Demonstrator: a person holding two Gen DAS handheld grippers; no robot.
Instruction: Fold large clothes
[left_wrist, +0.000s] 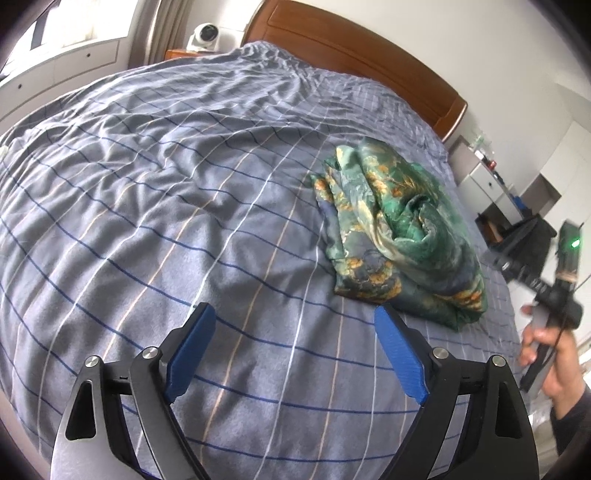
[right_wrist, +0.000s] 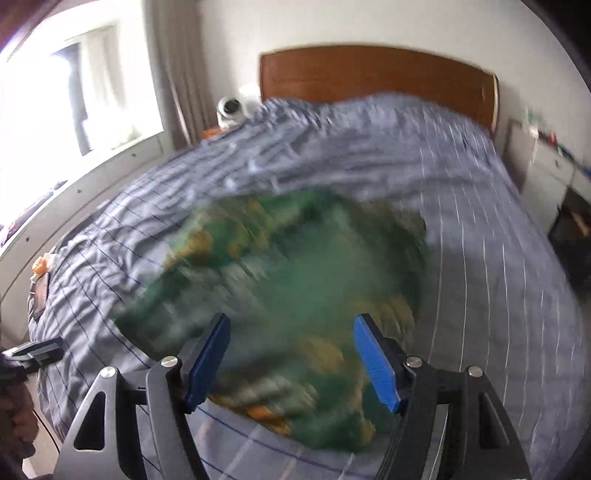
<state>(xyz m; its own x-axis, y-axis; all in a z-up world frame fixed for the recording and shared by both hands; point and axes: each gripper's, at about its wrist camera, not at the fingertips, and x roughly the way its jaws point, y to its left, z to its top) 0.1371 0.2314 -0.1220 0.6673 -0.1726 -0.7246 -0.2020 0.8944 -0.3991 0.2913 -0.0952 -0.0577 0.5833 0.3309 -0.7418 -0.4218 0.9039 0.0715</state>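
Crumpled, green garment (left_wrist: 399, 229) lies lengthwise toward the headboard (left_wrist: 354, 55).

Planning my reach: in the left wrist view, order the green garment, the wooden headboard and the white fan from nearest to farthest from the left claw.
1. Green garment, crumpled on the bed, ahead right of the left claw.
2. Wooden headboard, at the bed's far end.
3. White fan, far left; too close to the headboard to rank surely.

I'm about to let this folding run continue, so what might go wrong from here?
The green floral garment lies bunched in a heap, so a claw may pinch several layers at once. The right claw view is motion-blurred, so its aim may be off. The blue checked duvet is wrinkled and could get grabbed too.
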